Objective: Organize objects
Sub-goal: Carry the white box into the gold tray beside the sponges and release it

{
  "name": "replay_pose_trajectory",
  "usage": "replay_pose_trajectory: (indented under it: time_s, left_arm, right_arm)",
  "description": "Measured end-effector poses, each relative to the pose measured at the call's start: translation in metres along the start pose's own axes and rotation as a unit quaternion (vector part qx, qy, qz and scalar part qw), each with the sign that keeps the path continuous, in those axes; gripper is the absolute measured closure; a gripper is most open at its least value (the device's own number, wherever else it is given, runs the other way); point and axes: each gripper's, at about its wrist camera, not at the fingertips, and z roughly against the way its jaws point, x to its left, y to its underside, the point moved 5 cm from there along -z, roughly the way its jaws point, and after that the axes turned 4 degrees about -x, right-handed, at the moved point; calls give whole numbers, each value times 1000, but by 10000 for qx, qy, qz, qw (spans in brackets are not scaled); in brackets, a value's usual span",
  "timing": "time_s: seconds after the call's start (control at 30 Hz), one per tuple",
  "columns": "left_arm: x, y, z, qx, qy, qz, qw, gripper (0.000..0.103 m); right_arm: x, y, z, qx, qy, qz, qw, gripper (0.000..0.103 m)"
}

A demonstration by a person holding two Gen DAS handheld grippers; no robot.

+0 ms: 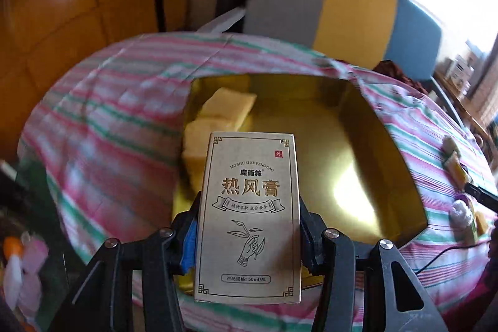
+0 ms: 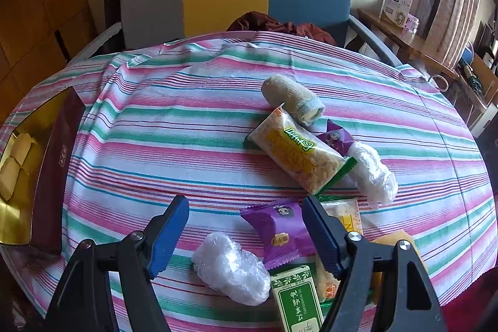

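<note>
In the left wrist view, our left gripper [image 1: 249, 226] clamps a stiff beige carton [image 1: 249, 213] above the gold-lined box [image 1: 389, 145]; we should lower it flat beside the yellow blocks [image 1: 218, 120]. In the right wrist view, our right gripper [image 2: 246, 229] gapes empty over crinkly purple packet [image 2: 280, 231] on striped cloth [image 2: 186, 129].
</note>
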Motion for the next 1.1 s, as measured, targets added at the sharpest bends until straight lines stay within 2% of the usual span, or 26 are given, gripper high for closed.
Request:
replay_pose_trajectory:
  time_s: [0.47,0.63,0.8,1.0,1.1]
  left_arm:
    - [11,12,-40,335,-493,-228,9980,51]
    - [8,12,-42,234,-624,-401,9970,51]
    - [7,12,-39,127,-626,-428,9970,44]
    - [7,5,-24,-164,-644,-442,9968,44]
    - [5,-1,-12,-322,-521,-366,9974,44]
  right_arm:
    - [4,-4,8,-168,-109,26,9998,27]
    - [2,-5,9,-178,-173,-20,9997,27]
    - [-3,-7,12,-213,-219,-194,9993,27]
    - [-22,-10,17,-304,-258,-665,9970,27]
    - [-39,-13,24,-381,-376,-1118,9923,27]
